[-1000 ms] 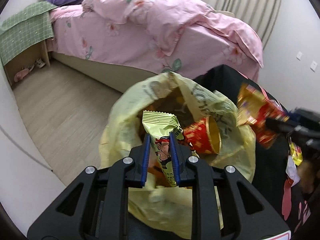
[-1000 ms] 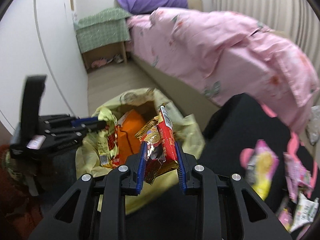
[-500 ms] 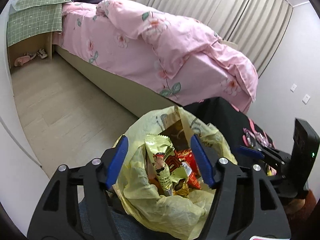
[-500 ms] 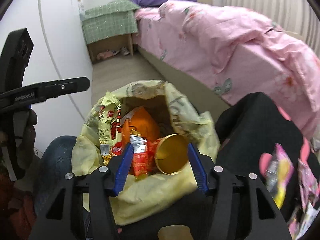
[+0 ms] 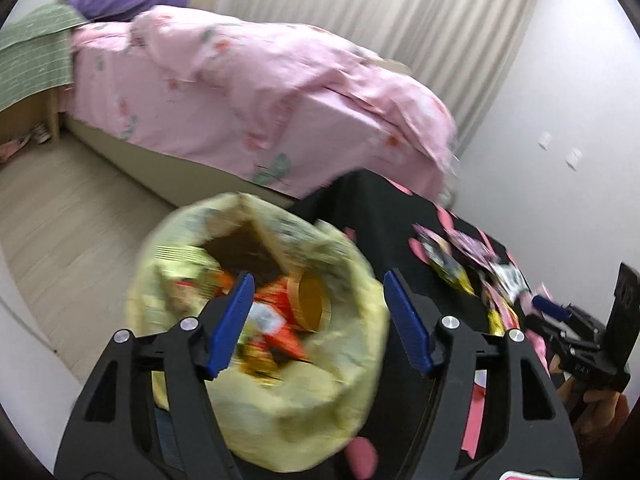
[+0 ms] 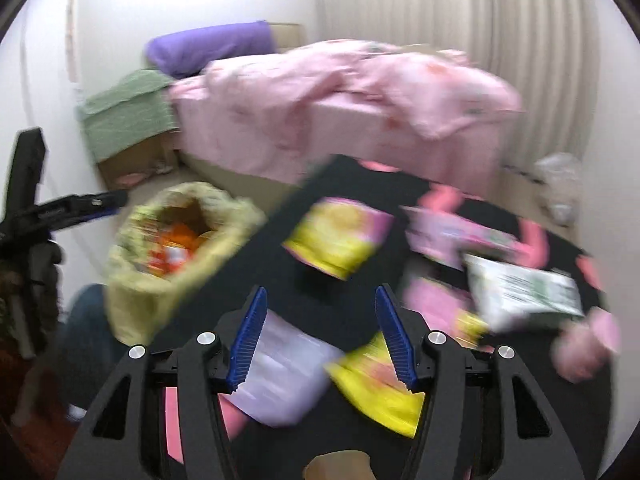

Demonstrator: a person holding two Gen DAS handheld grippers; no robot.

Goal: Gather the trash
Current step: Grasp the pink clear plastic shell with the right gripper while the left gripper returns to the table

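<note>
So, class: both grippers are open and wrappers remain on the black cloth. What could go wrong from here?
1. The yellow trash bag looks heaped, so further wrappers might spill out.
2. Under the right gripper, the white wrapper and yellow wrapper lie close together; a grasp may catch both or neither.

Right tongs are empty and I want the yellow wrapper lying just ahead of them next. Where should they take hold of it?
Grip the yellow wrapper by its raised near-left corner, coming from above with the open right tongs straddling that edge. It lies flat and crumpled on the black table, so only an edge looks pinchable. Blur hides the finer folds.
</note>
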